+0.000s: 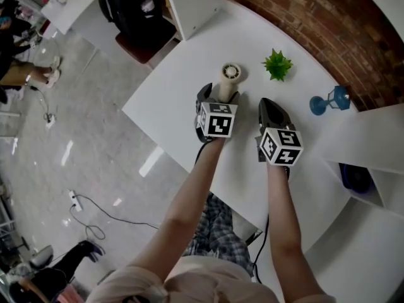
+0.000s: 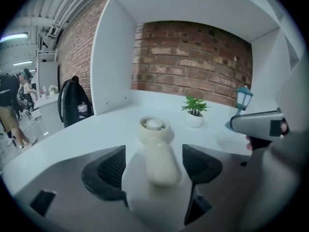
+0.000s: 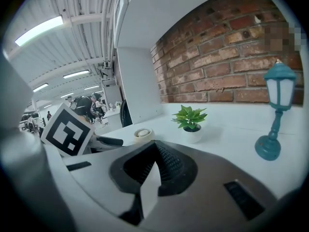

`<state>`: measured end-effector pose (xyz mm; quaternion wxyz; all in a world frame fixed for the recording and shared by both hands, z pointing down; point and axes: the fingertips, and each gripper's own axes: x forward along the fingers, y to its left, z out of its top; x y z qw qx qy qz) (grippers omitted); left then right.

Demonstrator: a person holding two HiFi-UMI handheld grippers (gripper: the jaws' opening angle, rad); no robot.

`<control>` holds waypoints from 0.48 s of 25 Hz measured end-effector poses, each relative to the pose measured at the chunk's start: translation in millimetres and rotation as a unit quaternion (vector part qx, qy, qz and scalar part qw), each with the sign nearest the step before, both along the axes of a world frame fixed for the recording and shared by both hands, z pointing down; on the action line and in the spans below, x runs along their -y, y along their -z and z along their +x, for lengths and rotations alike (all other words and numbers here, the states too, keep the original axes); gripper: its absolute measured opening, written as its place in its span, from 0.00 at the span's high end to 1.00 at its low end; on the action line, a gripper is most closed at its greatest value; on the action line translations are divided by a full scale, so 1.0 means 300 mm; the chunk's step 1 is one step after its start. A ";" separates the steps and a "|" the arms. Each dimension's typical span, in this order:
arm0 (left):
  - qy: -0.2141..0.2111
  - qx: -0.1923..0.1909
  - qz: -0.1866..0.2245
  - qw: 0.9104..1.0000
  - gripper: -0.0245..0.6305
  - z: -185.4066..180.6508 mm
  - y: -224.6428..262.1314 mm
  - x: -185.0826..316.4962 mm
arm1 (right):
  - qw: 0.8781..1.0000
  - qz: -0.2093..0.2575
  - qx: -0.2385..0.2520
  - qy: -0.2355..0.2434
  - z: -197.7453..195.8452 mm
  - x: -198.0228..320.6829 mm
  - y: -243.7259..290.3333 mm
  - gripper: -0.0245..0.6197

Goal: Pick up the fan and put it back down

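Inspection of the bench, taken left to right

1. A black backpack (image 1: 129,5) sits on a chair off the far left corner of the white table (image 1: 180,90); it does not touch anything on the tabletop.

2. Left gripper (image 2: 155,166): we find its jaws standing apart. The handle of the fan (image 1: 229,76) lies between them. In the left gripper view a strip of table shows on either side of the handle, so neither pad is pressing on it.

3. The fan is cream-coloured and rests on the table. Its round head points away from the person towards the brick wall (image 1: 315,17), and its handle runs back into the left gripper's opening.

4. Right gripper (image 3: 155,149): we find its jaws brought together, tips meeting, with nothing between them. It is held just beside the left gripper, clear of the fan.

5. A small green plant (image 1: 278,65) in a white pot stands upright beyond the right gripper, near the fan's head but apart from it.

6. A teal lantern-shaped lamp (image 1: 328,100) stands furthest right, well apart from the fan
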<state>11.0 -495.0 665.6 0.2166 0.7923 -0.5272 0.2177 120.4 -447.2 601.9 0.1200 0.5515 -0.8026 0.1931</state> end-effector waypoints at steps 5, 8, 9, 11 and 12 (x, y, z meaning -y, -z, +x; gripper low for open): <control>0.007 0.036 -0.022 0.999 0.44 0.004 -0.022 0.018 | 1.000 -0.003 -0.001 0.004 0.001 0.000 -0.006 0.94; -0.008 0.081 -0.034 0.996 0.59 0.007 -0.044 0.010 | 1.000 -0.006 -0.003 0.007 -0.004 -0.004 -0.011 0.94; -0.012 0.091 -0.035 0.995 0.63 0.008 -0.048 0.006 | 1.000 -0.006 -0.003 0.006 -0.004 -0.005 -0.012 0.94; -0.017 0.098 -0.038 0.994 0.64 0.007 -0.052 0.005 | 1.000 -0.008 0.000 0.003 -0.002 -0.001 -0.015 0.94; -0.017 0.098 -0.038 0.994 0.64 0.006 -0.053 0.006 | 1.000 -0.008 0.000 0.002 0.001 0.002 -0.016 0.94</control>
